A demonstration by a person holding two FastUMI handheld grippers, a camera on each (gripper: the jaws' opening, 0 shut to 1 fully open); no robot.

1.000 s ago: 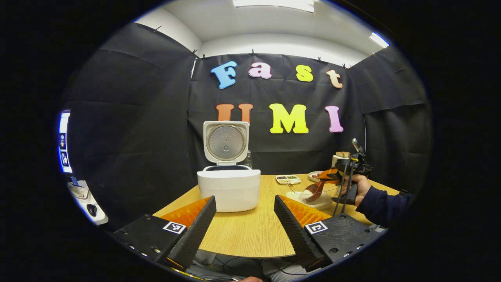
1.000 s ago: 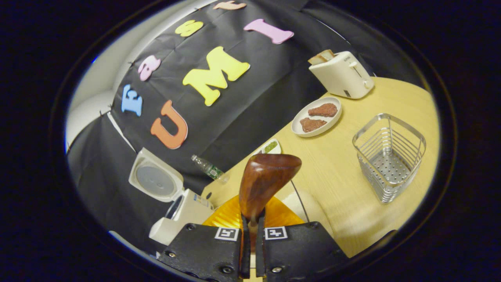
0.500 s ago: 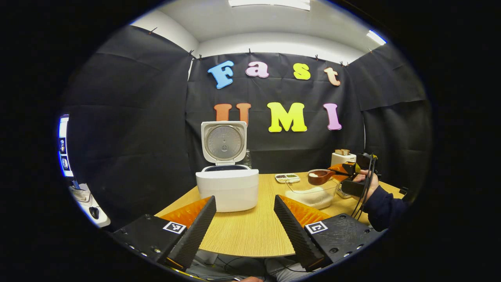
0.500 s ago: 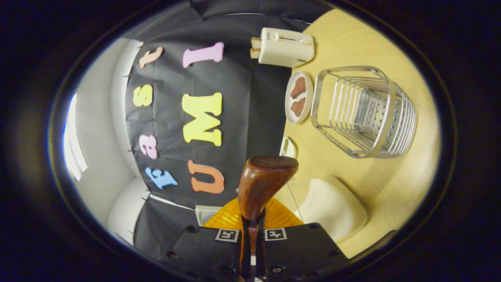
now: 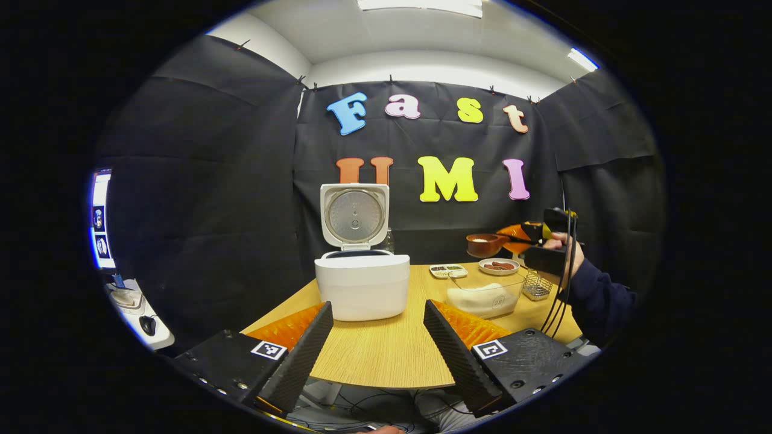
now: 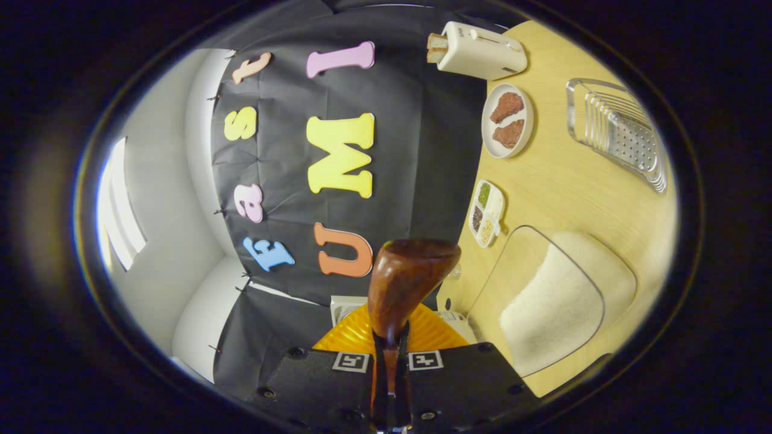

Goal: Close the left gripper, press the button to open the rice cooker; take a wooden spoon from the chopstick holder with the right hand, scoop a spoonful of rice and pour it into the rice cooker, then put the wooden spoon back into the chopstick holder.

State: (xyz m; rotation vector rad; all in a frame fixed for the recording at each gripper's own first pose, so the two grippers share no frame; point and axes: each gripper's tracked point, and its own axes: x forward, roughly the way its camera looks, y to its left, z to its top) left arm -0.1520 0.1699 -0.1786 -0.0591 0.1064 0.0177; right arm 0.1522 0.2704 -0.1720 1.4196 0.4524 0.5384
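Wooden spoon (image 5: 486, 243), stiff & light w/ loose rice in its bowl, was clamped at the handle by the right gripper (image 6: 391, 386), level, up right of the open rice cooker (image 5: 362, 283); left gripper (image 5: 377, 343) gaped wide, empty.

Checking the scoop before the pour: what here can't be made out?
- Rice cooker pot interior, left gripper view: hidden behind its front wall.
- Wooden spoon bowl contents, right gripper view: seen from its back; in the left gripper view too small to gauge.
- Wire chopstick holder, right gripper view: partly cut off at the edge.
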